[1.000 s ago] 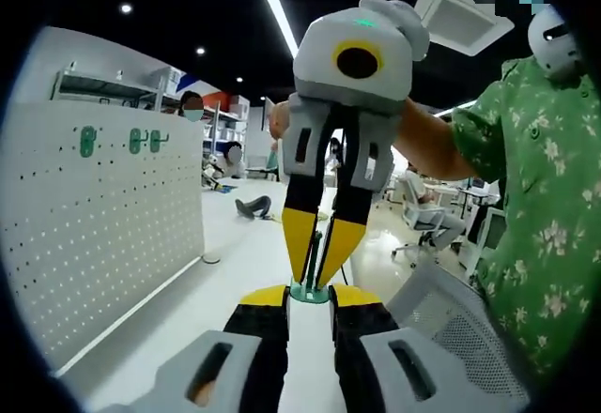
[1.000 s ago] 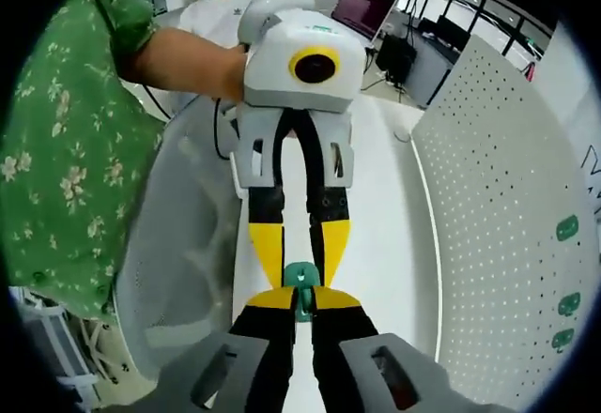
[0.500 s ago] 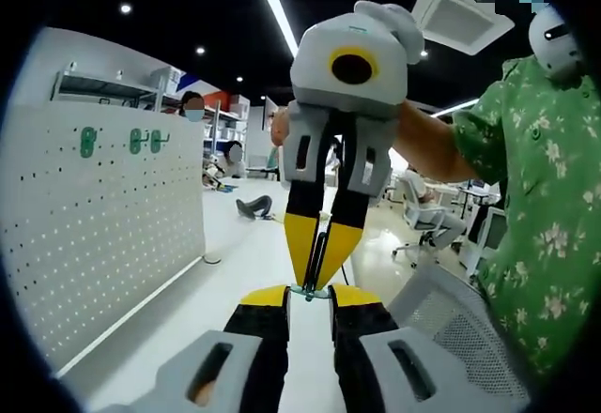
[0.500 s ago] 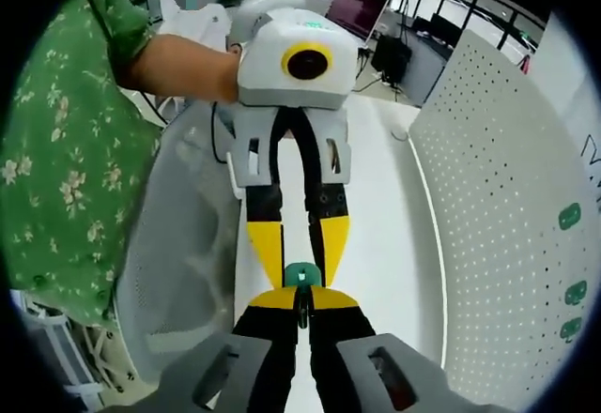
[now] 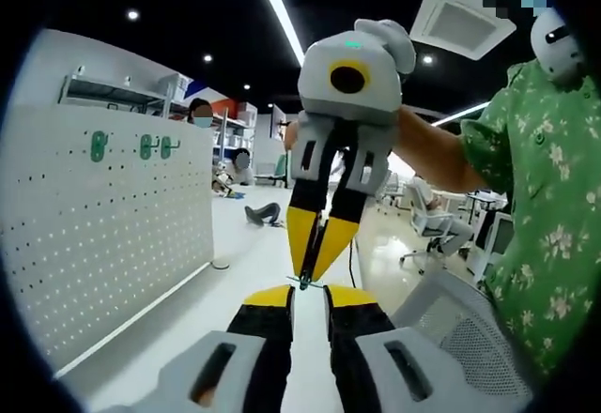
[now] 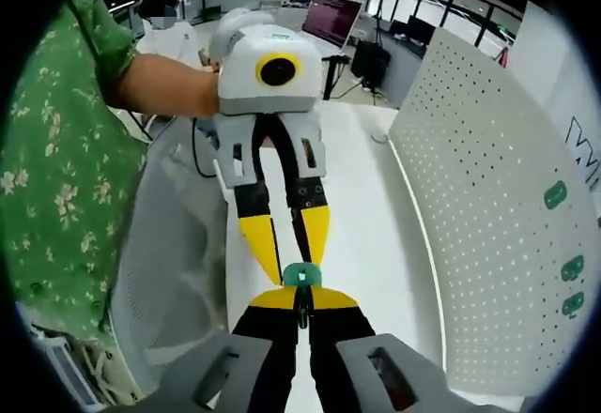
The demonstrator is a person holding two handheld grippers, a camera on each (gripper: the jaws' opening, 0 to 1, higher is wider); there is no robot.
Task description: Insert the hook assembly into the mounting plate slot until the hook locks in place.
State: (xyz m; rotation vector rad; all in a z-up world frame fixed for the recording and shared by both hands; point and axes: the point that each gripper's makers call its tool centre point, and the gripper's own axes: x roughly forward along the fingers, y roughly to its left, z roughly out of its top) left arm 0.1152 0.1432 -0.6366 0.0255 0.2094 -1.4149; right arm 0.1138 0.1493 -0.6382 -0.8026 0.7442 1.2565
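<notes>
A small green hook assembly (image 6: 301, 276) is pinched in my right gripper (image 6: 301, 298), which is shut on it at the bottom of the right gripper view. My left gripper (image 6: 292, 269) points straight at it from above, its yellow fingertips (image 6: 260, 244) slightly apart on either side of the hook's top. In the left gripper view my left gripper (image 5: 310, 297) stands open with a gap between its tips. Just beyond them, the right gripper (image 5: 308, 276) holds a green sliver of the hook (image 5: 305, 283). The white pegboard mounting plate (image 5: 103, 244) (image 6: 479, 197) stands to the side.
Green hooks (image 5: 98, 145) (image 6: 555, 194) sit on the pegboard. A white table (image 6: 376, 225) runs along its foot. A grey mesh chair back (image 5: 470, 328) (image 6: 174, 244) is beside the table. The person in a green floral shirt (image 5: 545, 197) holds both grippers. Other people sit further back.
The hook's green base sat between my left tips a second ago. It now lies just beyond them, at the right gripper's tips. Both views have shifted slightly.
</notes>
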